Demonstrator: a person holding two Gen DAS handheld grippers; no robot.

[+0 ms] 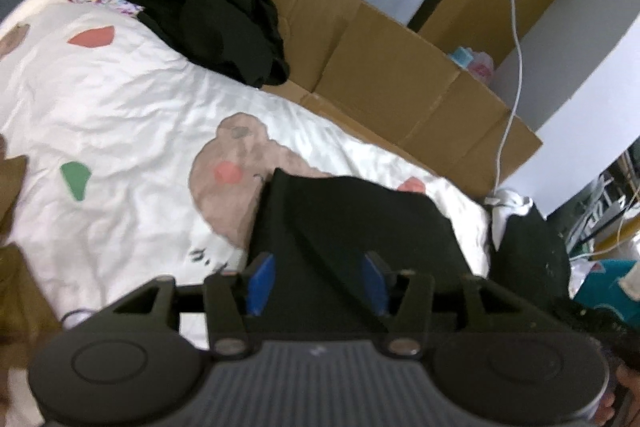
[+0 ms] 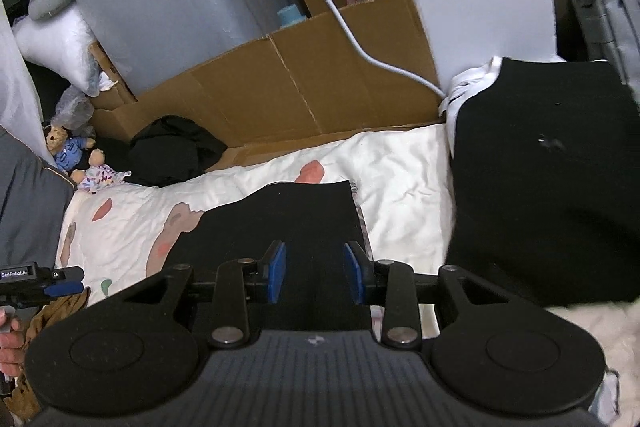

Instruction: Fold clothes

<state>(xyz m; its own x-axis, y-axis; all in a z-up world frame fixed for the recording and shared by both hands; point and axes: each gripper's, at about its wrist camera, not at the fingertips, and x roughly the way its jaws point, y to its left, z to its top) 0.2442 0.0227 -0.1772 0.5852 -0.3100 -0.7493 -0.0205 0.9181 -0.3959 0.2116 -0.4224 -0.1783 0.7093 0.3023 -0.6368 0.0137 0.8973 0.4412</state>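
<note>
**Black garment half-folded on the bed, both grippers spread over it**

Folding looks partway along to me: black garment (image 1: 352, 223) lies flat on the white quilt (image 1: 120, 99) of the bed, already squared off with a diagonal crease running across it in the left wrist view.

Left gripper (image 1: 318, 281) is released, blue pads (image 1: 260, 283) wide apart, nothing pinched. Garment sits right under it and runs out toward 12 o'clock, with its far corner at about 11. Right gripper (image 2: 314, 277) is also released, pads spread, and the same black garment (image 2: 280, 223) lies under and ahead of it toward 12, its far right corner at roughly 1 o'clock. I can't tell if either set of pads touches the cloth or just hovers over it.

If I'm doing this step, I'd guess the next thing is pinching an edge on each side and carrying it over. Tips:
- grab only the top layer, or the fold underneath drags along
- keep both grippers level so the edge lands straight
- the quilt is wrinkly and soft, so pressing down risks catching it too

Another dark pile (image 2: 548, 187) sits at 2 o'clock in the right wrist view, a crumpled black heap (image 1: 228, 27) at 11 in the left one, against the cardboard (image 1: 400, 75).
</note>
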